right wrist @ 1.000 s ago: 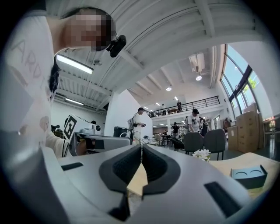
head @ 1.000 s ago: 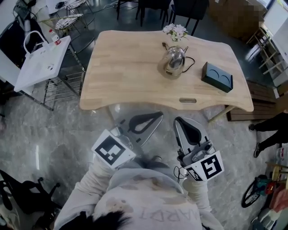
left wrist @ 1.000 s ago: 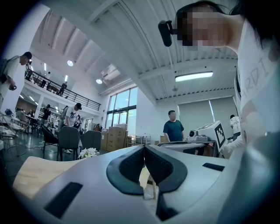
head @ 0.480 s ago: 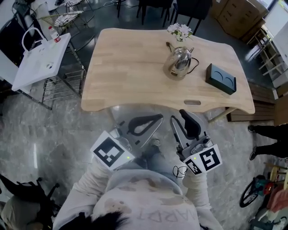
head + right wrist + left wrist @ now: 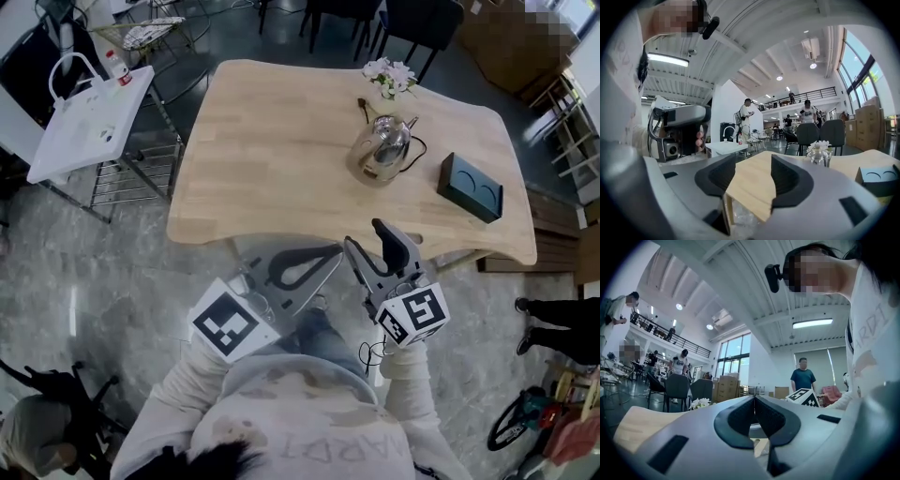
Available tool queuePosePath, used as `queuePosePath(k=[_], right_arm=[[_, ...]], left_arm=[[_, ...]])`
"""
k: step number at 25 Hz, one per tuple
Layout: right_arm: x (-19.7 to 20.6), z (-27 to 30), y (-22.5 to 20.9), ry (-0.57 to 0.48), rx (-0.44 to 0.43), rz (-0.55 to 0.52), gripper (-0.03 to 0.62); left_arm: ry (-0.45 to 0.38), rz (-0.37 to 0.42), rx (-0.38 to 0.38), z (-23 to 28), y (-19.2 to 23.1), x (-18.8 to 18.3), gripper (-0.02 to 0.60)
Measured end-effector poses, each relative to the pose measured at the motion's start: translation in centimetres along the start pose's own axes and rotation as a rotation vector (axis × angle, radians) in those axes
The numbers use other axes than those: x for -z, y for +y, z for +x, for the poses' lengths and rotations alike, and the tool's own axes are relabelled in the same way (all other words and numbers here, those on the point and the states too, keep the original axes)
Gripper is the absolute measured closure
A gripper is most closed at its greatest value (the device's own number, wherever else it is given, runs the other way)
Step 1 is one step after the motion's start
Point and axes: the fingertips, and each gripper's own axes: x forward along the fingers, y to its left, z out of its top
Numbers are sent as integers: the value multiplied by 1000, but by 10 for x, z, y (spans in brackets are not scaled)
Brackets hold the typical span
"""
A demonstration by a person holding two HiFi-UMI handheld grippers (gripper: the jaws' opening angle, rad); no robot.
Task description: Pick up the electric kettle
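The shiny steel electric kettle (image 5: 380,150) stands upright on the wooden table (image 5: 272,141), right of centre, with its dark cord trailing behind it. Both grippers hover short of the table's near edge, well away from the kettle. My right gripper (image 5: 364,234) points at the table; its jaws are opening and hold nothing. In the right gripper view only the table edge shows between the jaws of the right gripper (image 5: 749,163), and a shiny top that seems to be the kettle (image 5: 819,158) peeks over the right jaw. My left gripper (image 5: 334,249) (image 5: 754,398) is shut and empty.
A black box (image 5: 471,186) lies right of the kettle, and a small vase of white flowers (image 5: 392,75) stands behind it. A white side table with a bag (image 5: 89,122) is at the left. Chairs stand at the table's far side. A person's legs (image 5: 553,323) are at the right.
The right gripper's jaws went from shut to wide apart. Both grippers moved forward toward the table's near edge, the right one farther.
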Motion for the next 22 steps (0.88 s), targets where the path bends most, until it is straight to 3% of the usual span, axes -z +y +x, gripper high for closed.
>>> queuePosePath(k=[22], right_arm=[[79,105,-102,169,-28,86,336]], left_arm=[[53,-23,-104,51,72,14,569]])
